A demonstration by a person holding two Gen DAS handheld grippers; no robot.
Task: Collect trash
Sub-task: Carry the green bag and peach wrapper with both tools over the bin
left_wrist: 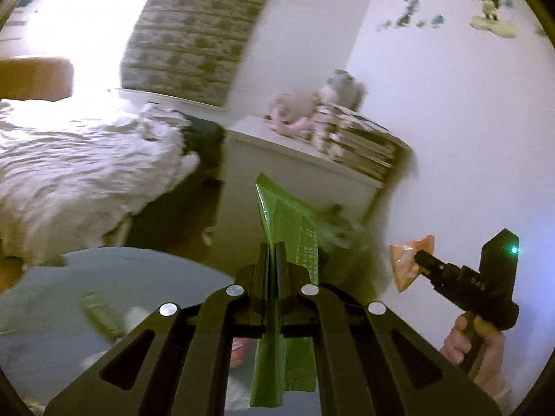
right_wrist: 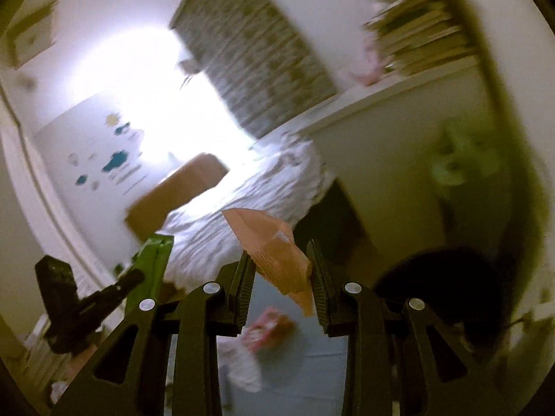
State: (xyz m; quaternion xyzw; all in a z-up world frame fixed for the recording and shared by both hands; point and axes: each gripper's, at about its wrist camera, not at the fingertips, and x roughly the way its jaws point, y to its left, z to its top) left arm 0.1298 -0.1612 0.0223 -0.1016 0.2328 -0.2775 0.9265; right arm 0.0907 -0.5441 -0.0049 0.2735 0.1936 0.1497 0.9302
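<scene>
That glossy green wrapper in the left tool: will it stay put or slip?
The glossy green plastic wrapper probably weighs little and holds a crease, since it stands up unsupported above the shut left tool. Its shiny film looks slippery, so it may slide.

Glossy green plastic wrapper (left_wrist: 277, 215); matt, crinkled orange wrapper (right_wrist: 274, 249).

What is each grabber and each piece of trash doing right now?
Left hand-held gripper: shut on the wrapper.
Shiny green plastic wrapper: pinched, sticking up.
Right hand-held gripper: shut on the packet.
Crinkled orange-pink packet: clamped, tilted.
White rumpled bed cover: wrinkled.
</scene>
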